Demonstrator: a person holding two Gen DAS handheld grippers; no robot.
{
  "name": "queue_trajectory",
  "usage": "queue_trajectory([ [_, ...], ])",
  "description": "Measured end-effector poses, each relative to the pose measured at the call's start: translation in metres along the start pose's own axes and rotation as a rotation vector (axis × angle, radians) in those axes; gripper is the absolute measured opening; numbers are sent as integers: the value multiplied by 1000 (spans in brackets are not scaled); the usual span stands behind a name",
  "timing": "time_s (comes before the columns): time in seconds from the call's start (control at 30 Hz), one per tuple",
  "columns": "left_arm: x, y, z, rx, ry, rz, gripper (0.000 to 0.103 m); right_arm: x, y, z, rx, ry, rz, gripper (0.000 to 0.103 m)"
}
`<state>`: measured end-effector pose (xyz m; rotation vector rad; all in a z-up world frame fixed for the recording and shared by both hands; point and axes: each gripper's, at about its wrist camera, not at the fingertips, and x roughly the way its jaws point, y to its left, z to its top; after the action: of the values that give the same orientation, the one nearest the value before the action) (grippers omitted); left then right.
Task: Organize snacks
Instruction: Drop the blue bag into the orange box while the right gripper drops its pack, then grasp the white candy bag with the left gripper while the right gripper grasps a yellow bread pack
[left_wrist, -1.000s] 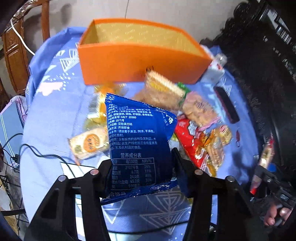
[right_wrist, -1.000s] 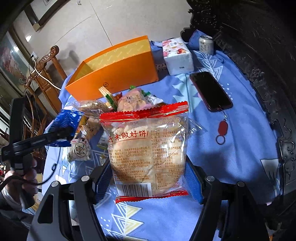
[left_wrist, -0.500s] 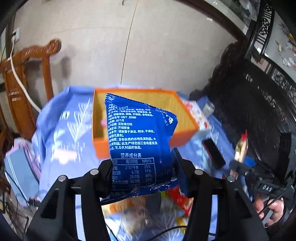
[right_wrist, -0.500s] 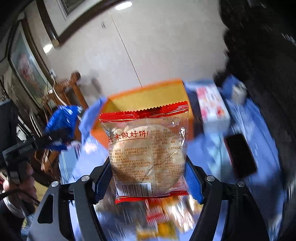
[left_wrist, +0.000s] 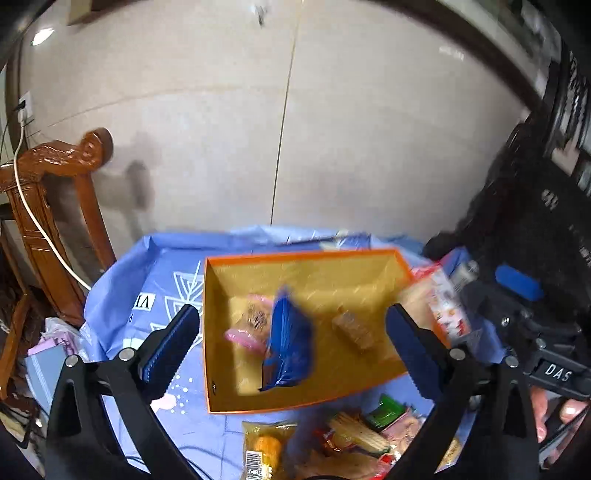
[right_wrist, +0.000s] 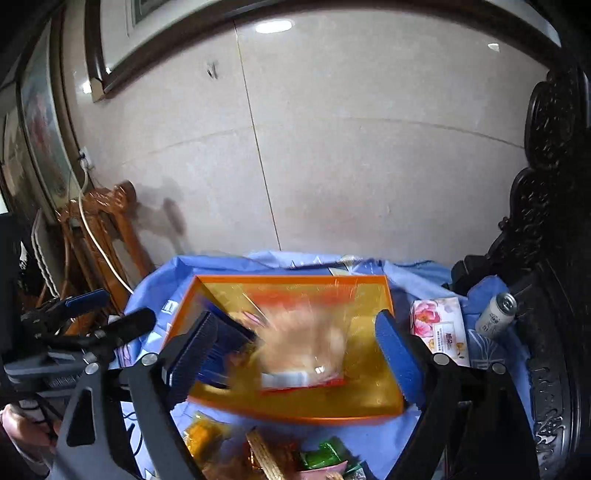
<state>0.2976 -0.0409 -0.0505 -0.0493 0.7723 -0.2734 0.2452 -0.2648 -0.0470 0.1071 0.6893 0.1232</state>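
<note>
An orange box (left_wrist: 373, 391) stands on the blue tablecloth, also in the right wrist view (right_wrist: 295, 411). My left gripper (left_wrist: 295, 338) is open above the box; a blurred blue snack bag (left_wrist: 290, 341) is in the box beside a pink packet (left_wrist: 245, 332) and a biscuit packet (left_wrist: 354, 330). My right gripper (right_wrist: 295, 352) is open above the box; a blurred red-edged rice cracker bag (right_wrist: 304, 350) is in mid-air between its jaws, over the box.
Loose snacks (left_wrist: 332, 446) lie on the cloth in front of the box, also in the right wrist view (right_wrist: 280, 458). A tissue pack (right_wrist: 439, 330) and a can (right_wrist: 495, 314) sit right of the box. A wooden chair (left_wrist: 48, 221) stands at left.
Both grippers rose over the orange box and opened. The blue bag and the rice cracker bag left the jaws and dropped toward the box.
</note>
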Motion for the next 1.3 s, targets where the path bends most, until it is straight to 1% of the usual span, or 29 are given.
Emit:
queue_trajectory([
  [0.03,-6,1,-2,-3,-10,-5,99,-7,0,-5,4,-13,8,93],
  [0.07,-13,4,-7,-4,-19,-10,99,-14,-1,-10,8,-20,13,94],
  [0.13,-21,8,-17,-6,-12,-6,99,-26,-4,-28,21,-10,19,94],
  [0.2,-25,14,-35,-20,18,-7,99,-35,-8,-49,37,21,27,94],
  [0.3,-29,22,-66,-49,60,-10,99,-48,-15,-78,27,57,8,94],
  [0.37,-33,25,-90,-50,89,-14,99,-58,-22,-105,15,93,-3,94],
  [0.43,-35,23,-109,-36,114,-15,99,-65,-29,-132,15,139,4,94],
  [0.57,-42,19,-148,2,167,-14,99,-70,-44,-187,51,242,0,94],
  [0.67,-45,16,-170,10,205,-11,99,-73,-55,-226,101,313,-13,94],
  [0.7,-47,16,-176,10,214,-8,99,-75,-56,-239,120,332,-3,94],
  [0.77,-50,16,-184,7,230,-9,99,-79,-53,-255,113,352,28,94],
  [0.8,-51,17,-187,6,237,-9,99,-78,-50,-259,94,366,44,94],
  [0.83,-52,17,-190,6,244,-7,99,-76,-41,-268,39,393,69,94],
  [0.9,-56,21,-194,5,253,13,99,-75,-25,-274,-51,415,92,94],
  [0.93,-59,24,-196,-2,251,20,99,-73,-10,-279,-136,426,119,94],
  [0.97,-62,27,-198,-13,251,25,99,-73,-2,-281,-185,428,133,94],
  [1.0,-64,30,-198,-27,255,29,99,-71,13,-287,-273,434,153,94],
  [1.03,-66,33,-200,-41,259,31,99,-69,21,-290,-330,440,164,93],
  [1.07,-69,37,-202,-54,262,33,99,-67,31,-294,-405,452,179,92],
  [1.1,-71,39,-204,-66,265,37,99,-64,39,-299,-473,466,196,88],
  [1.13,-73,41,-205,-72,266,41,99,-61,43,-300,-518,480,208,84],
  [1.17,-76,44,-209,-82,267,49,99,-59,46,-303,-557,491,219,82],
  [1.3,-88,53,-223,-125,274,71,99,-50,56,-308,-711,512,238,81],
])
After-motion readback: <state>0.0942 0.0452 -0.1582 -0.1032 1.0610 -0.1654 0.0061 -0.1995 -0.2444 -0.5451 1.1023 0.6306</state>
